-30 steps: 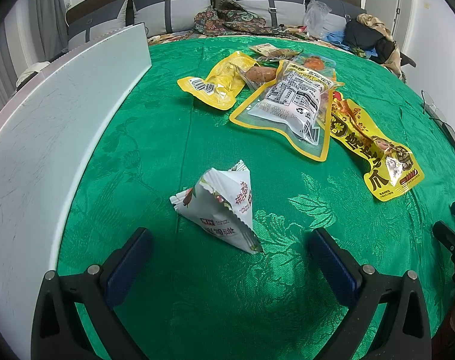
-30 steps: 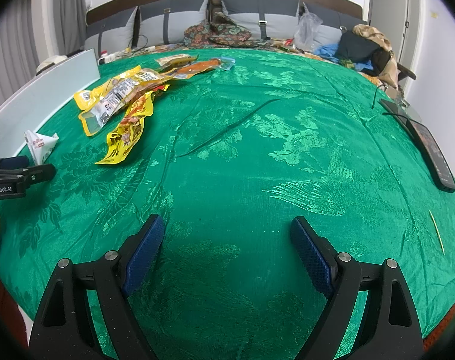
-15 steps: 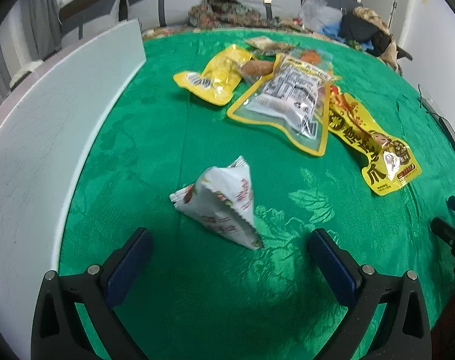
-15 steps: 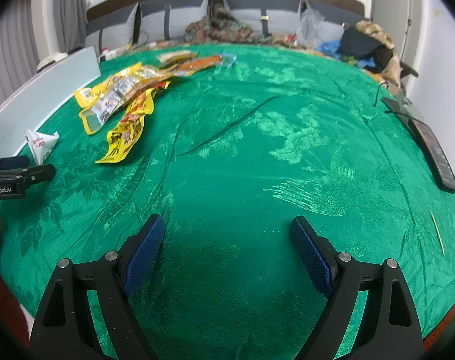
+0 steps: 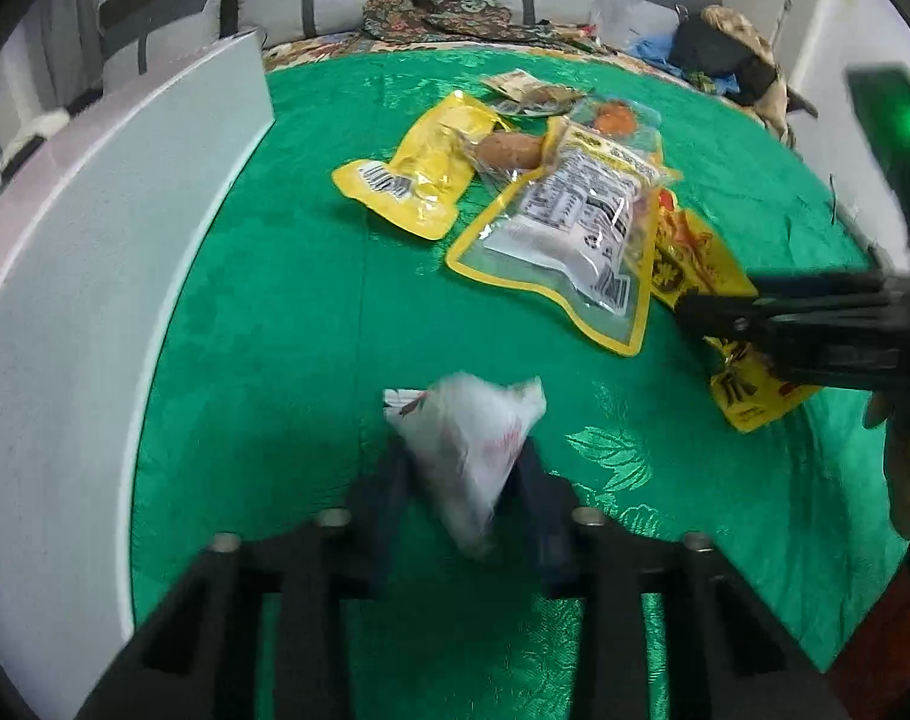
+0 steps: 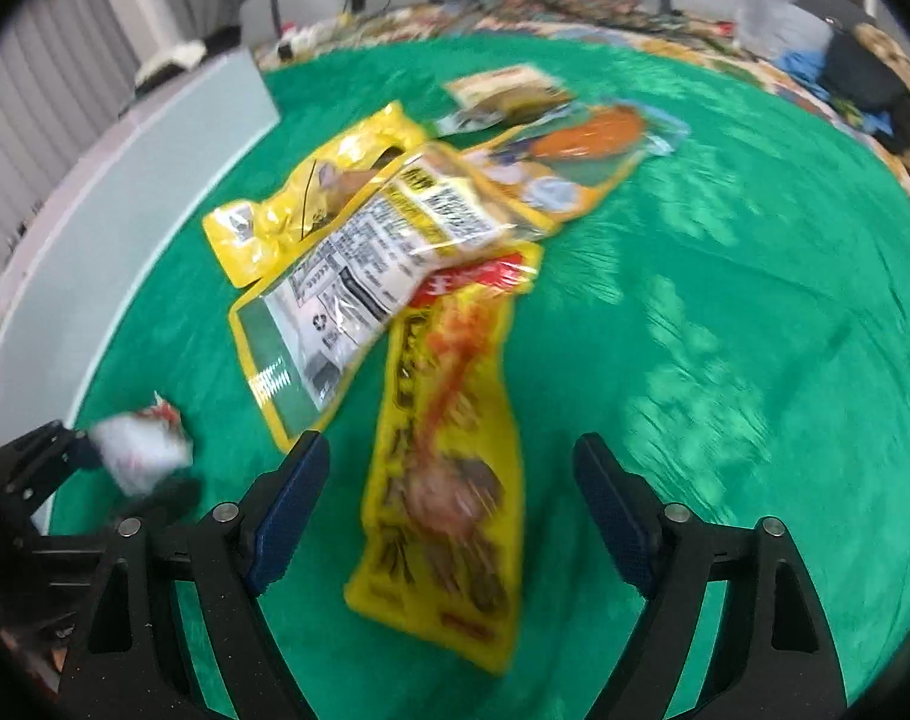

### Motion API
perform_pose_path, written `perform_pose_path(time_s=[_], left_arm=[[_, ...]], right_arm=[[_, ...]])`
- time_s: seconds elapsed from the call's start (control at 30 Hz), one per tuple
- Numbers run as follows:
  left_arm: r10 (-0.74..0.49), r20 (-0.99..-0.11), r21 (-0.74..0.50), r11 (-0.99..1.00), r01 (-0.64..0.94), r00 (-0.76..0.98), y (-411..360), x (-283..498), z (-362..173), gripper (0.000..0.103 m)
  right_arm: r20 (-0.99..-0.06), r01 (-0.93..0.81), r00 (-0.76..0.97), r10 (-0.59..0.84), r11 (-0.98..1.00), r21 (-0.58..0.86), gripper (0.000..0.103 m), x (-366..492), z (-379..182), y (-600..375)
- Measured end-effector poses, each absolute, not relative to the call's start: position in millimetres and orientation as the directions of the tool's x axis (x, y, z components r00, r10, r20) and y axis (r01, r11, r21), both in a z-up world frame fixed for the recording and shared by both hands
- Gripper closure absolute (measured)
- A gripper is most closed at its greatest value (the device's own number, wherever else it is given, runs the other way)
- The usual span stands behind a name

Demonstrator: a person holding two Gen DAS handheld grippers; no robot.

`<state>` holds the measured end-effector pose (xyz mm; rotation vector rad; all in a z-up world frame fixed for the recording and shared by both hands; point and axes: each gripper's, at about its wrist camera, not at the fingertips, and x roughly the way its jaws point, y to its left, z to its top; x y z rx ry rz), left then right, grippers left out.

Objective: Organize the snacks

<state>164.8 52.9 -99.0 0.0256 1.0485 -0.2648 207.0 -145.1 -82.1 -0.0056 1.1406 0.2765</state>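
On the green cloth [image 5: 275, 312], near its edge by the white board [image 5: 95, 276], your left gripper [image 5: 463, 480] has just closed its jaws onto the small white snack pkt [image 5: 472, 444]; pads press both sides. Your right gripper [image 6: 449, 498] has jaws just closing but apart, straddling the long yellow pkt [image 6: 449, 468] w/o touching. Other snack pkts [image 6: 359, 264] lie piled just beyond.

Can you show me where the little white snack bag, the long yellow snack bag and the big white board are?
little white snack bag [image 5: 472, 444]: left wrist view, middle of its crinkled front.
long yellow snack bag [image 6: 449, 480]: right wrist view, its printed middle.
big white board [image 5: 95, 276]: left wrist view, its flat face.
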Motion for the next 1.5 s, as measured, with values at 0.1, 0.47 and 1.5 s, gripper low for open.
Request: perform_pose_path(time_s=[0.1, 0.47, 1.5], left_arm=[[-0.238, -0.838, -0.149, 0.965, 0.215, 0.491, 65.1, 157.7, -95.4, 0.078], [-0.336, -0.771, -0.252, 0.941, 0.224, 0.541, 74.3, 121.2, -87.2, 0.078], [-0.239, -0.768, -0.187, 0.971, 0.148, 0.595, 69.9, 112.8, -96.3, 0.062]], right_arm=[[-0.918, -0.194, 0.336, 0.21, 0.969, 0.151, 0.068, 202.7, -83.2, -149.6], [-0.773, 0.054, 0.389, 0.501, 0.826, 0.562, 0.096, 108.7, -64.0, -253.3], [-0.897, 0.142, 0.396, 0.198, 0.952, 0.273, 0.023, 100.0, -73.0, -211.4]])
